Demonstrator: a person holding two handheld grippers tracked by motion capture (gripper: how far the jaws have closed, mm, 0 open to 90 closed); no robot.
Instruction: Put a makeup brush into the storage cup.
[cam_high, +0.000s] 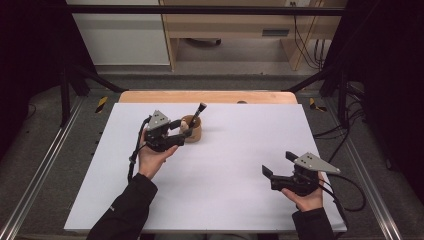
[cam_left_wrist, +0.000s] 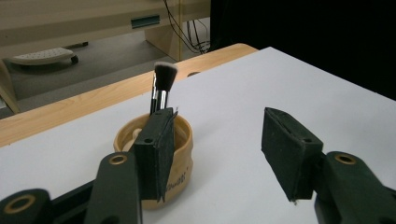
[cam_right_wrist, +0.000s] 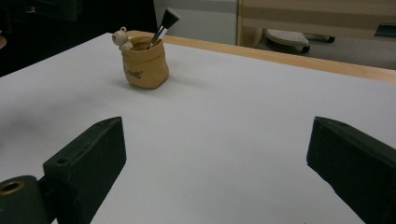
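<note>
A tan sack-shaped cup (cam_high: 193, 132) stands on the white table top (cam_high: 225, 170), left of centre towards the far edge. A black-handled makeup brush (cam_high: 199, 111) leans in it, bristles up. My left gripper (cam_high: 179, 133) is just left of the cup and aims at it. In the left gripper view its jaws (cam_left_wrist: 219, 149) are apart with only bare table between them; one jaw overlaps the cup (cam_left_wrist: 183, 154) under the brush (cam_left_wrist: 164, 77). My right gripper (cam_high: 279, 164) rests open at the near right. The cup (cam_right_wrist: 144, 65), brush (cam_right_wrist: 169, 19) and a small figure (cam_right_wrist: 122, 38) on the rim lie far beyond its jaws (cam_right_wrist: 215, 158).
A wooden strip (cam_high: 207, 96) borders the table's far edge. Beyond it are the floor, wooden furniture (cam_high: 235, 30) and hanging cables. Black frame bars and metal rails run along both sides of the table.
</note>
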